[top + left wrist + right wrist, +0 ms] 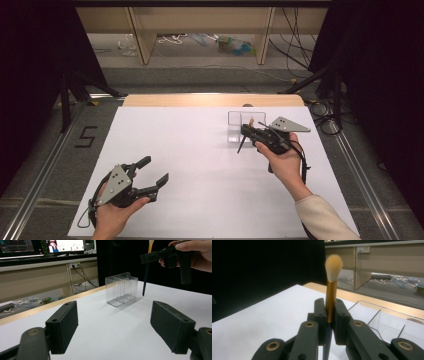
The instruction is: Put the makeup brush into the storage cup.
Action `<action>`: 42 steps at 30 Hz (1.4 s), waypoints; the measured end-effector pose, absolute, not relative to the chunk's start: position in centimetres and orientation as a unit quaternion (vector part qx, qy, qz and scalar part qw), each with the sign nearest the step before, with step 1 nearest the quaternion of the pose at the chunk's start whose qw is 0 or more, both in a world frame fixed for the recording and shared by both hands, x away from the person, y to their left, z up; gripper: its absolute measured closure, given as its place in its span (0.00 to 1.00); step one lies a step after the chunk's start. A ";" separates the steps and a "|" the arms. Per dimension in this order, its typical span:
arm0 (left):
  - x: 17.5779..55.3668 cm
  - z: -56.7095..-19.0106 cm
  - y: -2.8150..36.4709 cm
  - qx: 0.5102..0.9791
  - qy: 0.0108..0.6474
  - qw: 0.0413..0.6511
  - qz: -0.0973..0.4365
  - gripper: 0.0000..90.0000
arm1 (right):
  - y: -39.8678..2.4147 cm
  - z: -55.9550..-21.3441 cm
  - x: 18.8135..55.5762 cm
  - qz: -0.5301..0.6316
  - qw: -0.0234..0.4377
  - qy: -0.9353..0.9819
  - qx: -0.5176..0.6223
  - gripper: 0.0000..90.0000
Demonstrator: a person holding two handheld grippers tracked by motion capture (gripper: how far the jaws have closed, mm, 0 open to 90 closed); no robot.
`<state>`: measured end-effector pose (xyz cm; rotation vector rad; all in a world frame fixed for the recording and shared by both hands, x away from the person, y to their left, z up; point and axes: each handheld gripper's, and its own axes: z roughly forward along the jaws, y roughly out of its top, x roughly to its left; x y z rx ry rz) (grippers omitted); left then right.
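Your right tool (250, 131) is clenched on a brush (331, 287), holding it upright, bristles up, just beside the clear organizer (240, 121) at the far right of the white tabletop (200, 165). Your left tool (152, 175) hovers released at the near left, holding nothing.

Both grippers (152, 180) were black, each topped by a grey triangular screw-dotted plate; near the right gripper (251, 134), a cream, possibly knitted, sleeve (320, 215).
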<state>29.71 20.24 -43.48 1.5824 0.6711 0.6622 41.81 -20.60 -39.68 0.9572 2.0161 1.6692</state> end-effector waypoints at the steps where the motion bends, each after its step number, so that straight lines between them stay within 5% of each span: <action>1: 29.7 -43.5 20.2 0.684 0.290 0.605 0.286 0.25 | -20.6 -39.7 41.9 0.591 0.179 0.710 0.339 0.93; 42: 29.8 -43.5 20.2 0.688 0.285 0.597 0.297 0.23 | -21.9 -38.6 43.0 0.578 0.217 0.707 0.344 0.93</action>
